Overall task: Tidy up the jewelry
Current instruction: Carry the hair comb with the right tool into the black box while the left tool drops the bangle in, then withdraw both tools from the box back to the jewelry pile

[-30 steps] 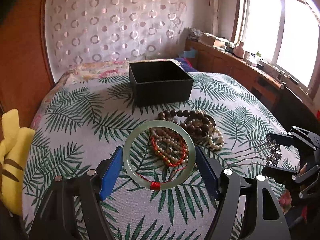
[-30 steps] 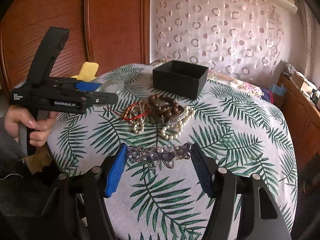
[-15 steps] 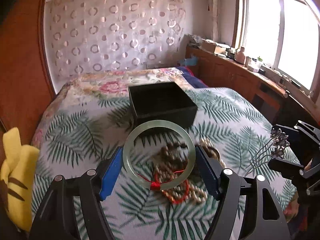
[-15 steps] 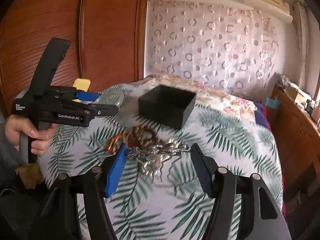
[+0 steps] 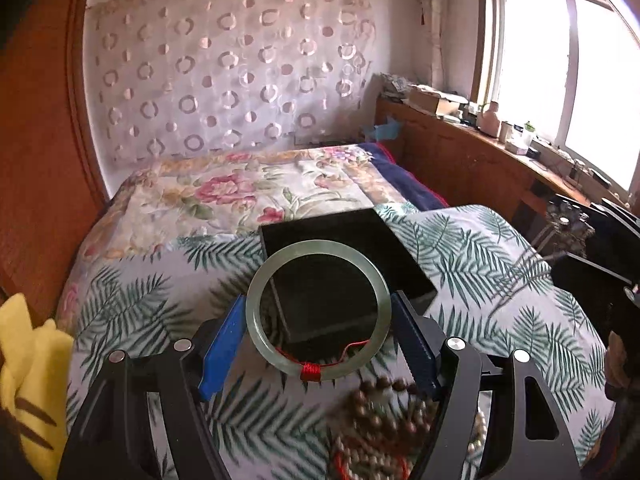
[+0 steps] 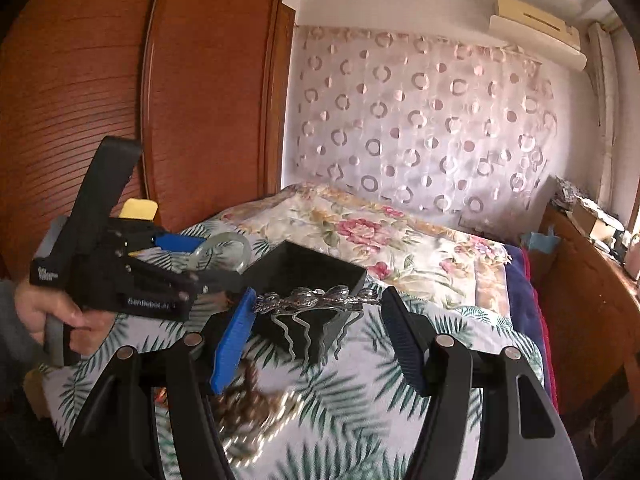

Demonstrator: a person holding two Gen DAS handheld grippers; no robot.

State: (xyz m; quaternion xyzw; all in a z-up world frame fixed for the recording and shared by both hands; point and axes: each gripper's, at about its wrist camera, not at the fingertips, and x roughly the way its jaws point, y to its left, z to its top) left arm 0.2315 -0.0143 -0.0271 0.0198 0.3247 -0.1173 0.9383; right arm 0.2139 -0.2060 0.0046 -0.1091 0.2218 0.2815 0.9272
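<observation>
My left gripper (image 5: 318, 322) is shut on a pale green jade bangle (image 5: 256, 300) with a red thread wrap, held in the air over the near side of the open black box (image 5: 384, 236). My right gripper (image 6: 316, 312) is shut on a silver jewelled hair comb (image 6: 316, 298), prongs hanging down, raised in front of the black box (image 6: 304, 264). The bangle (image 6: 224, 254) and the left gripper also show at the left of the right wrist view. A pile of bead bracelets and pearls (image 5: 380, 404) lies on the leaf-print cloth (image 5: 152, 292) below both grippers.
A yellow plush toy (image 5: 24, 384) sits at the table's left edge. A floral bedspread (image 5: 256, 188) lies behind the table. Wooden wardrobe doors (image 6: 120, 100) stand on the left, and a wooden sill with clutter (image 5: 480, 132) runs along the window at the right.
Both grippers have risen and moved forward toward the black box, carrying the bangle and the hair comb. The bead pile has dropped to the bottom of both views.
</observation>
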